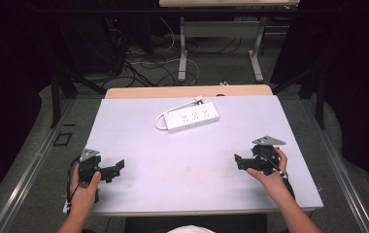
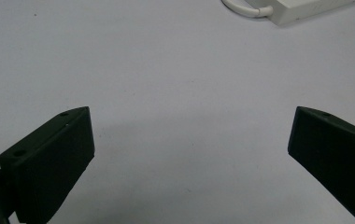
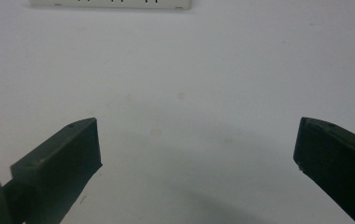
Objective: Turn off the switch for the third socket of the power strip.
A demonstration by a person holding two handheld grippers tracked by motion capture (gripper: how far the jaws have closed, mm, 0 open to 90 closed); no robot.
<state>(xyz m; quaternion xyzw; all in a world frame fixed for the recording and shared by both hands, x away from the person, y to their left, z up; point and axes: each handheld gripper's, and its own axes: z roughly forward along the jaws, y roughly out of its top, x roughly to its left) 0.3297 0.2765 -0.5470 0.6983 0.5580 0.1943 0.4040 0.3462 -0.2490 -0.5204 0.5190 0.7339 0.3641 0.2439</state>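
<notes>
Hands at the near edge held both tools in the high view: the left gripper and the right gripper rested low over the white surface, each pointing inward, each with jaws spread and nothing between them. Ahead of both, well apart from either, lay the strip, its cord looped at the end nearer the left gripper and its plug beyond the strip.

From the left gripper view, the jaws stood wide apart over bare surface, touching nothing; the strip sat far ahead and off to that gripper's right, cord curling from it.

From the right gripper view, the jaws were equally wide and empty, with the strip far ahead and to that gripper's left.

Risk, as I judged it: the strip was light and lay loose, so a one-sided approach could shove or spin it rather than seize it, and the stiff cord could drag it askew.
</notes>
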